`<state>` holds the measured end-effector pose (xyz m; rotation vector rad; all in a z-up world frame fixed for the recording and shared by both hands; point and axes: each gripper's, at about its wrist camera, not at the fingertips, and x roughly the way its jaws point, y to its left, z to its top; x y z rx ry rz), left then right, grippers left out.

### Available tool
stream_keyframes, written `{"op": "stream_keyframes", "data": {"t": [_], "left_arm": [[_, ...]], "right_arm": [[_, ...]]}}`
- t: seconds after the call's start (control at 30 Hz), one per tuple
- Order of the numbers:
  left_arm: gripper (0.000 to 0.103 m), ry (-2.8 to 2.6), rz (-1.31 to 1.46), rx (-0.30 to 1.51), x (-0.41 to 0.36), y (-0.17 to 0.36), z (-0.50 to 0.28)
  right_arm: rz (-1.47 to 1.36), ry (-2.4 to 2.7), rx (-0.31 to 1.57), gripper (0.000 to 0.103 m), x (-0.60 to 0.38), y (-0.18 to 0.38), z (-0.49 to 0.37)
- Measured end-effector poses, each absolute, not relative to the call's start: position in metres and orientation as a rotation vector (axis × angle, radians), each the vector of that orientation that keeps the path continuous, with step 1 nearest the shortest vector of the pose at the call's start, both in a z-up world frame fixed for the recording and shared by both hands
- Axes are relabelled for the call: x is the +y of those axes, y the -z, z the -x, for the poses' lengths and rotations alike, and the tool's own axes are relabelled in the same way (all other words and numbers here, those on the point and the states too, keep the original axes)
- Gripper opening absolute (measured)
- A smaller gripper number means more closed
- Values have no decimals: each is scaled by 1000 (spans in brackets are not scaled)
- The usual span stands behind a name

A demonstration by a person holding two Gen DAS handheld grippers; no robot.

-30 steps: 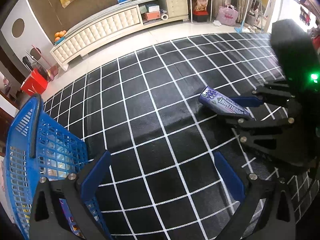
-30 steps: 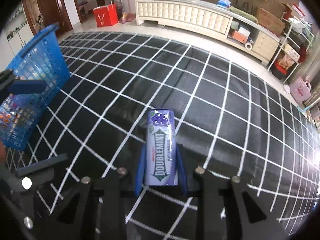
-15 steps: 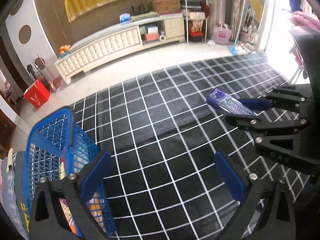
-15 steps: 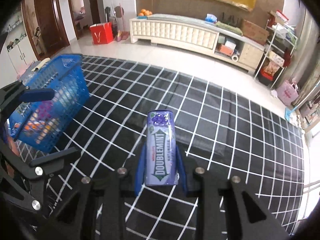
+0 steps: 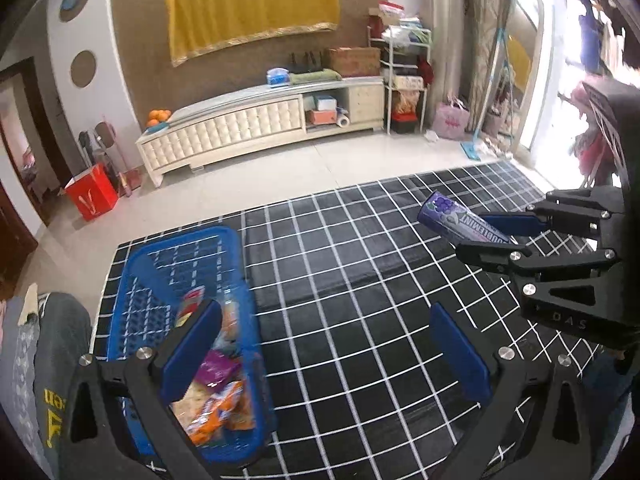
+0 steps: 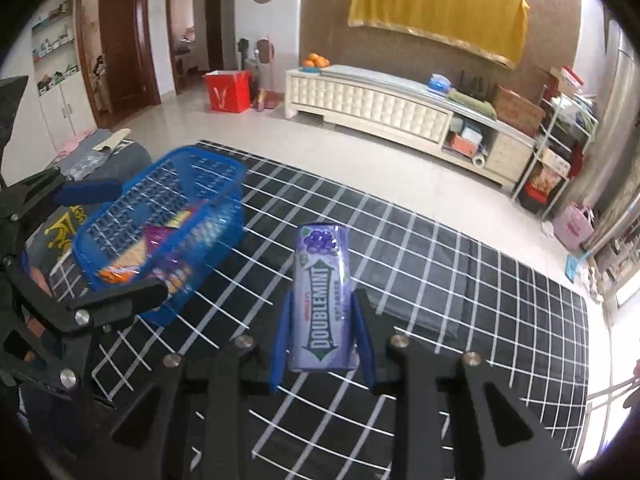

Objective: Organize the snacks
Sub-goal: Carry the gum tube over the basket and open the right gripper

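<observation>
The right gripper [image 6: 322, 334] is clamped on one purple Doublemint gum pack [image 6: 322, 292], its two blue pads pressing the pack's long sides, and the pack juts forward out of the fingers, held in the air above the black mat with white grid lines [image 5: 360, 320]. The left gripper [image 5: 324, 344] hangs with its two blue pads wide apart and nothing between them. One blue plastic basket [image 5: 182, 248] sits on the mat's left end, to the left of the held pack; in the right wrist view the left gripper's black fingers reach in front of the basket's near wall. Inside the basket lie several bright snack packets [image 5: 218, 390], orange and purple among them, too jumbled and blurred to count. Just left of the basket there is dark grey fabric with yellow lettering [image 5: 60, 360]. Beyond the mat, across bare pale floor, stands one long cream cabinet [image 5: 256, 124] against the wall with a pile of oranges [image 5: 158, 115] on its left end, one yellow cloth [image 5: 252, 4] hanging above it, and one red paper bag [image 5: 92, 196] on the floor to its left. One white wire rack [image 5: 404, 76] stands at the cabinet's right end.
</observation>
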<state>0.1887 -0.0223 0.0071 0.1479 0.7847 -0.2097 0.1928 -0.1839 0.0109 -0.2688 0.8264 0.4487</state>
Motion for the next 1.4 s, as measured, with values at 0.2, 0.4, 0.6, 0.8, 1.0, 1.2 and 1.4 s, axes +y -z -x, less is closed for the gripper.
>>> {"op": "stream_keyframes", "data": {"t": [0.2, 0.4, 0.6, 0.8, 1.0, 1.2, 1.4], "left_arm": [[102, 151, -99, 767, 31, -17, -178], [102, 107, -15, 783, 90, -19, -170], [102, 40, 32, 796, 145, -15, -161], [102, -11, 116, 804, 195, -4, -151], [102, -49, 140, 849, 221, 20, -148], [102, -53, 169, 892, 240, 40, -151], [102, -60, 187, 924, 248, 54, -153]], "right_arm": [[298, -506, 816, 34, -136, -16, -188], [310, -561, 834, 34, -78, -11, -189], [327, -618, 855, 34, -28, -5, -186], [347, -607, 941, 34, 15, 14, -191], [318, -635, 1065, 35, 52, 48, -203], [328, -641, 1141, 34, 75, 72, -206], [332, -669, 1197, 34, 90, 88, -207]]}}
